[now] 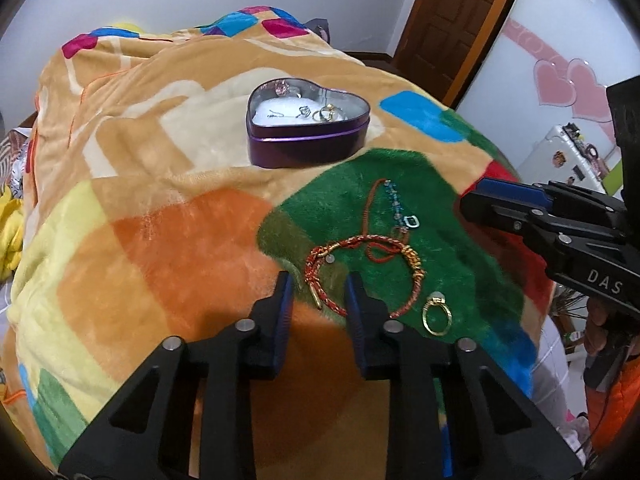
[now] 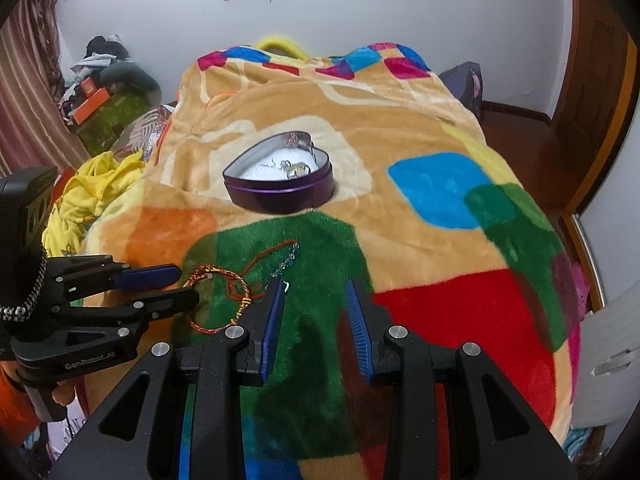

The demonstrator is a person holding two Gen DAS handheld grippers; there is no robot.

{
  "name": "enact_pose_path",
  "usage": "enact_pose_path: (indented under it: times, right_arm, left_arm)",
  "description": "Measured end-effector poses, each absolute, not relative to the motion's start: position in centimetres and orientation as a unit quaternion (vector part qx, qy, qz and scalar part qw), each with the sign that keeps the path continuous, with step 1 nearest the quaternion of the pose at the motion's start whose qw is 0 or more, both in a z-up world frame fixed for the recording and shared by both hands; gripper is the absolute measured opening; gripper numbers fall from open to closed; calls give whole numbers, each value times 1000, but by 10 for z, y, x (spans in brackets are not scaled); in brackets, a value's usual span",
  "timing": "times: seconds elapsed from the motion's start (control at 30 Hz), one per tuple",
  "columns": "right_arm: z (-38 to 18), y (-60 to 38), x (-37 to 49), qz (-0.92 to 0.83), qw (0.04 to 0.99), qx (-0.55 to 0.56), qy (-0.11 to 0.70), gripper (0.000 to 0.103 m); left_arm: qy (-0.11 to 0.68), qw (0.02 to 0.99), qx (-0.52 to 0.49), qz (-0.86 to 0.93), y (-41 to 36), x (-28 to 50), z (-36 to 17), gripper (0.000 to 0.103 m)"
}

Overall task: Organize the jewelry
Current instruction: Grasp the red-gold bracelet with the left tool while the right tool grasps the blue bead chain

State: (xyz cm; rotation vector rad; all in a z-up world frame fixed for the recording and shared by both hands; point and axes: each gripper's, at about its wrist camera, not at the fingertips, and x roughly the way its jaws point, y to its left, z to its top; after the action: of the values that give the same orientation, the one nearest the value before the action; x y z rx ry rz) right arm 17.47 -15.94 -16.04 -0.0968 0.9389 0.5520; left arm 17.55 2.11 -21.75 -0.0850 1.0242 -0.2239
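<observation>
A purple heart-shaped tin (image 1: 308, 140) sits open on the blanket with rings and small pieces on its white lining; it also shows in the right wrist view (image 2: 280, 194). On the green patch lie a red-and-gold braided bracelet (image 1: 362, 242), a red cord with a blue bead chain (image 1: 396, 204) and a gold ring (image 1: 437, 313). My left gripper (image 1: 320, 284) is open and empty, its tips straddling the bracelet's left end. My right gripper (image 2: 316, 288) is open and empty, just right of the bracelet (image 2: 224, 276) and bead chain (image 2: 289, 258).
A colourful fleece blanket (image 1: 180, 208) covers the bed. Yellow cloth (image 2: 100, 192) and piled boxes (image 2: 104, 108) lie at the bed's far left. A wooden door (image 1: 452, 20) and a white fridge (image 1: 560, 156) stand to the right.
</observation>
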Motion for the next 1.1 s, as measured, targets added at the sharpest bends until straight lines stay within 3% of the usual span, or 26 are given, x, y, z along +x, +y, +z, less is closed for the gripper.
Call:
enact_pose_path:
  times: [0.17, 0.63, 0.8, 1.1]
  right_arm:
    - [-169, -154, 181, 268, 849, -40, 454, 29]
    - [-191, -121, 190, 293, 837, -67, 457, 29]
    - [-188, -123, 190, 295, 840, -74, 450, 7]
    - [-158, -135, 188, 282, 863, -57, 416, 7]
  left_arm:
    - [482, 871, -10, -92, 16, 177, -222, 6]
    - [431, 899, -35, -66, 51, 173, -179, 6]
    - [411, 909, -42, -57, 61, 170, -162, 6]
    - [370, 926, -47, -54, 65, 168, -131, 6]
